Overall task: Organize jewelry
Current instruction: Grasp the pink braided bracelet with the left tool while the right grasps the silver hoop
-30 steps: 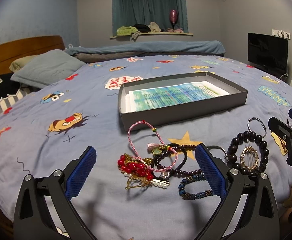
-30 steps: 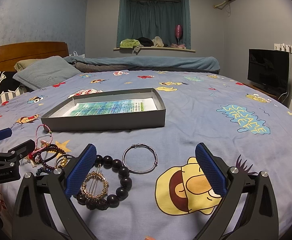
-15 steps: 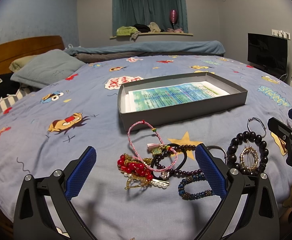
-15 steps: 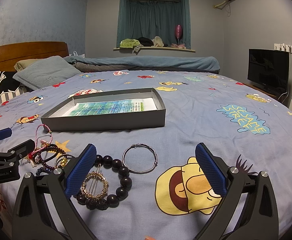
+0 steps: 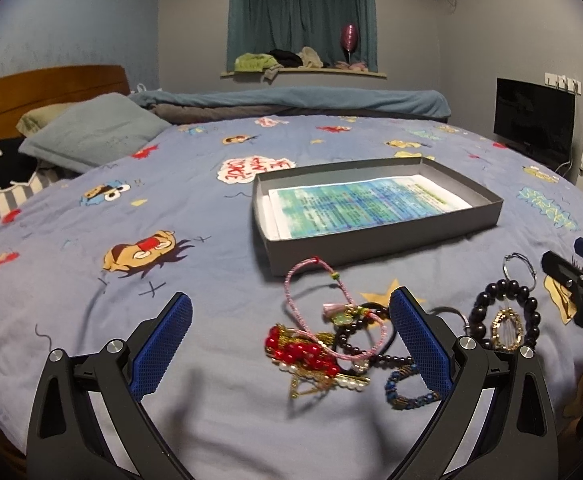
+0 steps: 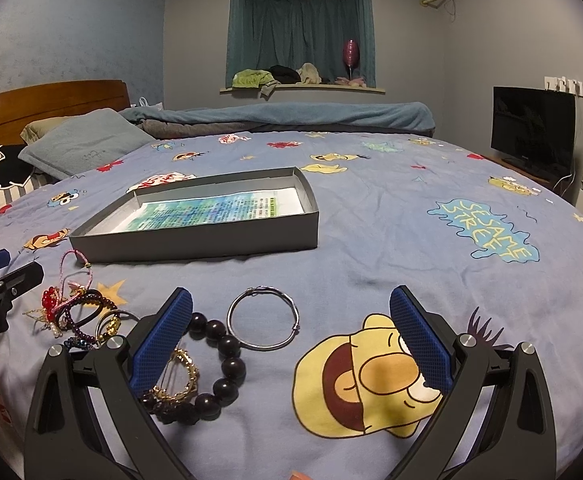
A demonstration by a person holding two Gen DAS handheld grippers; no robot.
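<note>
Both grippers hang wide open over the bed, holding nothing. The left gripper (image 5: 290, 340) has the tangled pile (image 5: 323, 344) just ahead, right of centre. The right gripper (image 6: 290, 340) has the bead bracelet (image 6: 215, 364) at its left finger and the bangle (image 6: 262, 318) just beyond. Farther off sits the box (image 5: 371, 242), its long axis left-right.

Both wrist cameras sit low over the blue cartoon-print bed (image 5: 211, 184), facing the curtained window. The left view looks from further left, the right from further right; both share the shallow grey cardboard box (image 5: 371, 246) (image 6: 195, 240) and the jewelry heap.
</note>
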